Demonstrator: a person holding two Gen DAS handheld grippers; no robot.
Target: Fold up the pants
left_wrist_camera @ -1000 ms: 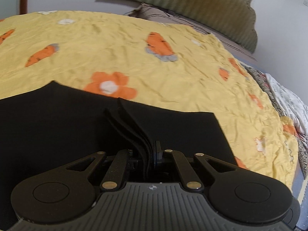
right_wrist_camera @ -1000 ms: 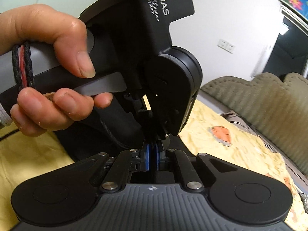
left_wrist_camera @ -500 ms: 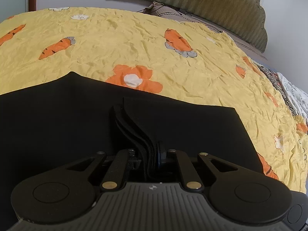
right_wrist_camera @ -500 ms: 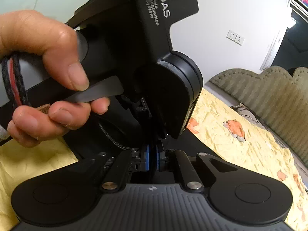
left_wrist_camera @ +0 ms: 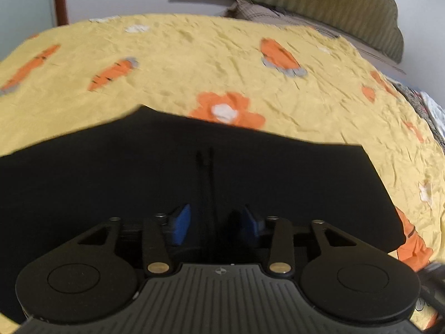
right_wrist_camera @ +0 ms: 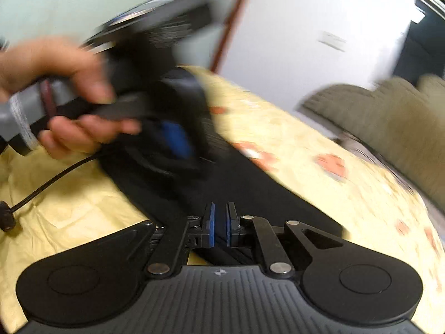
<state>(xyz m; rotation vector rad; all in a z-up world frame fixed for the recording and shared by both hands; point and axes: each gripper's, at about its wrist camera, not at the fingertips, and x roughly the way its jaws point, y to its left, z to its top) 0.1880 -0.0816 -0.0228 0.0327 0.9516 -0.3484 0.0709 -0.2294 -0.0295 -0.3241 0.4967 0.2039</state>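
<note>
The black pants (left_wrist_camera: 250,172) lie folded flat on the yellow bedspread (left_wrist_camera: 194,64), filling the lower half of the left wrist view. My left gripper (left_wrist_camera: 214,222) is open over them, its blue pads apart, with thin edges of fabric standing between the pads but not pinched. In the right wrist view the pants (right_wrist_camera: 250,183) run as a dark strip across the bed. My right gripper (right_wrist_camera: 219,222) has its blue pads close together on the pants' edge. The left gripper (right_wrist_camera: 178,139), held by a hand, is blurred at upper left.
The bedspread (right_wrist_camera: 319,189) has orange carrot and flower prints. A green headboard (left_wrist_camera: 319,2) and a striped pillow stand at the far end. A black cable (right_wrist_camera: 41,186) trails over the sheet at the left. Patterned bedding (left_wrist_camera: 434,111) lies at the right edge.
My left gripper has opened and let go of the bunched pants fabric, which now lies flatter. The left gripper has swung away to the left in the right wrist view, with motion blur.
</note>
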